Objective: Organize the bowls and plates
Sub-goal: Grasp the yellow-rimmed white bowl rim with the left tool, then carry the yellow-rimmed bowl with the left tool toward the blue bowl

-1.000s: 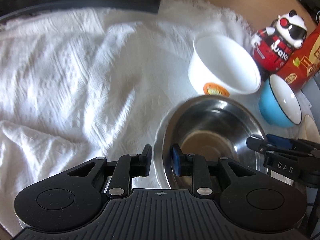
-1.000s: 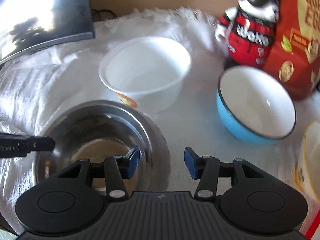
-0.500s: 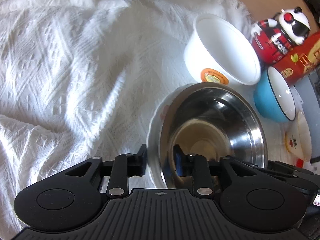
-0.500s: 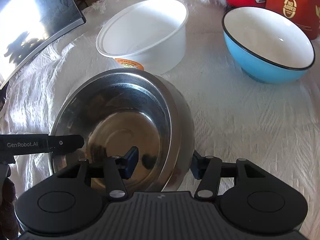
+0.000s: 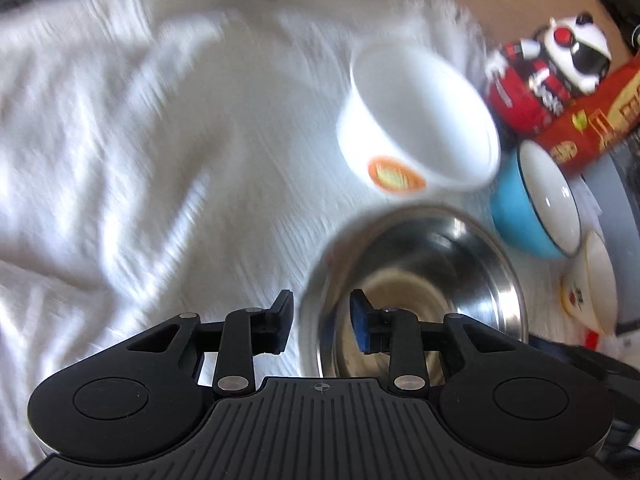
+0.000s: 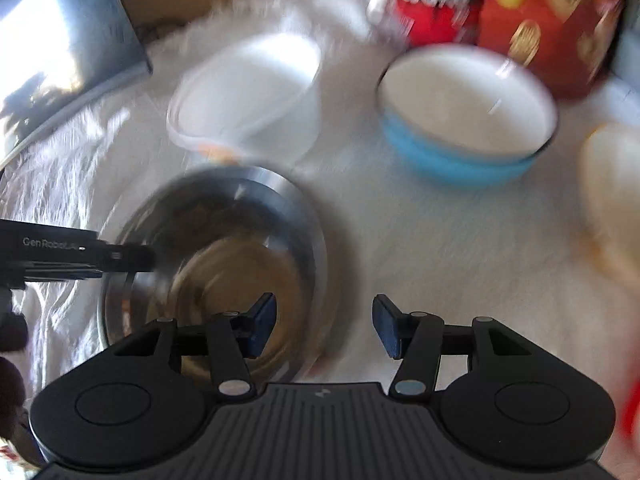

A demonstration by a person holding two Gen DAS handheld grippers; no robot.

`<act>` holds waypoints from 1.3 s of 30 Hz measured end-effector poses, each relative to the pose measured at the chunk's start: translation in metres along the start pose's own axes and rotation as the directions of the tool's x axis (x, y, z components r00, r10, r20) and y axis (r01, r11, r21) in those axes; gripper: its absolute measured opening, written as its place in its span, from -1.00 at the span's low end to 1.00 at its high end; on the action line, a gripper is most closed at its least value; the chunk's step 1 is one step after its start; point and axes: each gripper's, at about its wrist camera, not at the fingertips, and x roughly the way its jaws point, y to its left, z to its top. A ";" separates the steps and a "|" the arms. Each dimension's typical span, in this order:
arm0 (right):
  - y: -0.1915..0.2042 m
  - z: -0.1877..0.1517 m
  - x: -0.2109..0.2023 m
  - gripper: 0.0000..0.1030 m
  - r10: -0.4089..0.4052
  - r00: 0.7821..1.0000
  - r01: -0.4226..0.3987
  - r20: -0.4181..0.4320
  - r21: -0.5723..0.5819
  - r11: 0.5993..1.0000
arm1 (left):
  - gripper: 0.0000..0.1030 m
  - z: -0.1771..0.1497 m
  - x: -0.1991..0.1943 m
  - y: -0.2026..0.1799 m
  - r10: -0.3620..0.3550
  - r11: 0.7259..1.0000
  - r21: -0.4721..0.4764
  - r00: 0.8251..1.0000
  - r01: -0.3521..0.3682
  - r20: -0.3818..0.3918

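Note:
A steel bowl sits on the white cloth; it also shows in the right wrist view. My left gripper straddles its left rim, one finger outside and one inside, jaws apart and not pressing. My right gripper is open, straddling the bowl's right rim. A white plastic bowl with an orange label stands behind it. A blue bowl with a white inside stands to the right. Both views are blurred.
A cream bowl lies at the far right. A red-and-white toy figure and a red box stand at the back right. A dark panel lies at the back left.
Both grippers have pulled back and tilted; the steel bowl has come down from its raised tilt. My right gripper's jaws have opened wider. The left jaws have loosened on the rim.

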 end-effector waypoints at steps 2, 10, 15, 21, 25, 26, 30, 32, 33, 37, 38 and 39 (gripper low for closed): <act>-0.020 0.007 -0.027 0.05 -0.014 0.997 0.014 0.069 0.007 1.000 | -0.35 0.004 -0.021 -0.010 0.038 0.999 0.008 0.996 -0.039 0.085; -0.151 0.022 -0.107 0.46 -0.328 0.926 0.318 0.188 0.084 0.944 | -0.35 0.011 -0.040 -0.104 -0.214 0.976 0.076 0.967 0.205 0.137; -0.206 0.023 -0.104 0.48 -0.330 0.931 0.324 0.154 0.066 0.944 | -0.34 -0.009 0.018 -0.196 -0.364 0.925 0.103 0.931 0.365 -0.031; -0.233 0.041 -0.072 0.16 -0.276 0.954 0.275 0.116 0.021 0.961 | -0.34 -0.025 0.067 -0.268 -0.314 0.938 0.123 0.944 0.325 -0.097; -0.249 0.052 -0.050 0.16 -0.265 0.959 0.267 0.098 -0.003 0.964 | -0.34 -0.026 0.094 -0.282 -0.255 0.961 0.083 0.961 0.265 -0.111; -0.253 0.054 -0.044 0.16 -0.259 0.962 0.261 0.088 -0.007 0.965 | -0.34 -0.026 0.098 -0.283 -0.249 0.963 0.076 0.963 0.257 -0.108; -0.264 0.060 -0.022 0.16 -0.233 0.971 0.234 0.047 -0.012 0.972 | -0.37 -0.024 0.112 -0.288 -0.229 0.971 0.049 0.968 0.235 -0.100; -0.268 0.061 -0.014 0.16 -0.212 0.977 0.212 0.018 0.001 0.977 | -0.59 -0.025 0.117 -0.292 -0.230 0.971 0.038 0.968 0.235 -0.105; -0.270 0.061 -0.011 0.15 -0.190 0.982 0.190 0.001 0.008 0.982 | -0.59 -0.025 0.119 -0.294 -0.221 0.973 0.038 0.969 0.226 -0.110; -0.268 0.060 -0.004 0.07 -0.145 0.989 0.146 -0.026 0.017 0.989 | -0.63 -0.025 0.118 -0.293 -0.211 0.975 0.035 0.969 0.218 -0.127; -0.267 0.061 -0.005 0.07 -0.142 0.990 0.142 -0.026 0.016 0.990 | -0.63 -0.025 0.118 -0.292 -0.211 0.976 0.033 0.969 0.217 -0.132; -0.266 0.061 -0.006 0.07 -0.132 0.991 0.132 -0.028 0.022 0.991 | -0.63 -0.027 0.115 -0.292 -0.206 0.977 0.035 0.969 0.212 -0.136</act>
